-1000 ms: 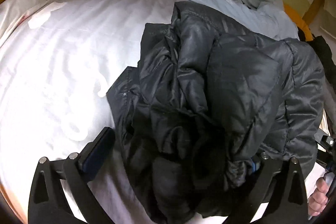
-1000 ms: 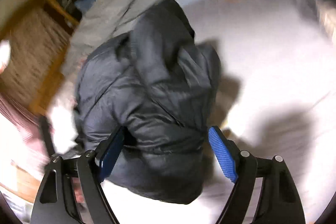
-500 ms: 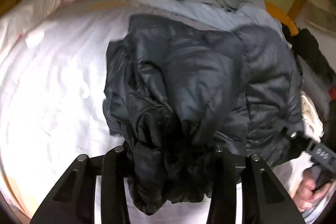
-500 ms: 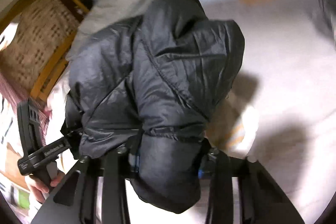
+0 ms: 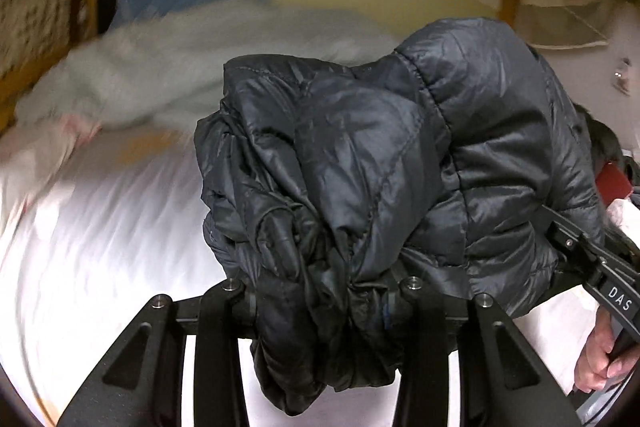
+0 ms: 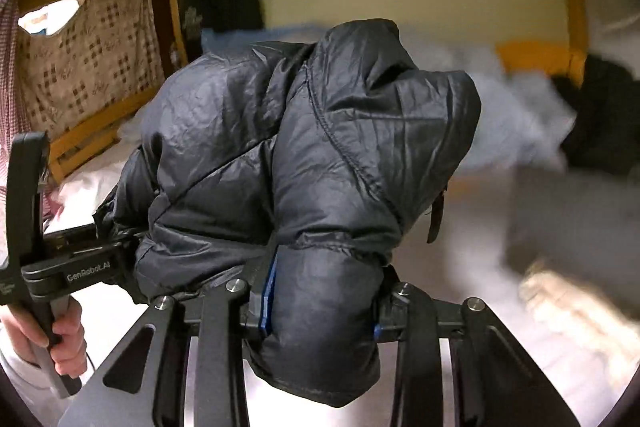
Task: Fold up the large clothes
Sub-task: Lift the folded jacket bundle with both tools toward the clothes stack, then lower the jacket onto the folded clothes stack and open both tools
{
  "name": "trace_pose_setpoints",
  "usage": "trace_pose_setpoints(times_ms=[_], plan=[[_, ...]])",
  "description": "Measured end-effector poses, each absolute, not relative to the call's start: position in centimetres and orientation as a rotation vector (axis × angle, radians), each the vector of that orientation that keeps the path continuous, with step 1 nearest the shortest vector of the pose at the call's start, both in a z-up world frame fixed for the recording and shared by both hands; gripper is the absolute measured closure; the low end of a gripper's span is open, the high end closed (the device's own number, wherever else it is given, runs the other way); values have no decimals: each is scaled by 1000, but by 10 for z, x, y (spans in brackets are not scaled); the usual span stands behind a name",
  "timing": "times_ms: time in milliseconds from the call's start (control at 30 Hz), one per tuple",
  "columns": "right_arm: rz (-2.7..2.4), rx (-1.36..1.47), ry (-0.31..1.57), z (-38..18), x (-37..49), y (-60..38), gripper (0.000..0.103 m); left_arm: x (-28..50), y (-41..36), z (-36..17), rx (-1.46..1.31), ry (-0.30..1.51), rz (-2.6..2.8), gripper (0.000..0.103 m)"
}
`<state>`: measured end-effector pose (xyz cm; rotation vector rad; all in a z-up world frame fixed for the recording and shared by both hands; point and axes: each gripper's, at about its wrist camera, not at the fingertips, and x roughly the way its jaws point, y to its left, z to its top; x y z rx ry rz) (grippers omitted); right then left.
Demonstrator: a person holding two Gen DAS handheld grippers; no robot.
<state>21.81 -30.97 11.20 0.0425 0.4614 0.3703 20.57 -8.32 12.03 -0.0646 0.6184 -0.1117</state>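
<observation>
A black quilted puffer jacket (image 5: 380, 163) hangs bunched in the air above the white bed sheet (image 5: 100, 247). My left gripper (image 5: 320, 301) is shut on a crumpled wad of its fabric, which spills down between and below the fingers. In the right wrist view the same jacket (image 6: 312, 147) bulges up in front of the lens, and my right gripper (image 6: 320, 307) is shut on a thick padded fold of it; a blue pad (image 6: 270, 291) shows at the left finger. Each view shows the other gripper held in a hand at its edge.
A pale blue-grey duvet (image 5: 180, 67) lies heaped along the far side of the bed, against the wooden frame (image 6: 576, 19). A patterned cloth (image 6: 88, 59) hangs at the left. Dark clothes (image 6: 604, 119) sit at the far right. A hand (image 6: 60, 339) grips the left tool's handle.
Both grippers closed on the jacket where it lay on the sheet and lifted it up off the bed. The views tilted up, so the wall and bed frame now show.
</observation>
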Motion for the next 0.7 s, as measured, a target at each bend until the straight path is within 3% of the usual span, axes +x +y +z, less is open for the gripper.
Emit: trace_pose_setpoints(times_ms=[233,333,567,700], plan=[[197,147,281,163,209,-453,67,235,-197,185,-167,460,-295,63],[109,155,236,175,204,-501,66,245,-259,199,-84,388,-349,62],[-128,188,306,167,192,-606,66,291,-369,169,-43,434,-519,62],[-191,159,369,149,195,-635,65,296,-395,147,-45,472,-526,61]])
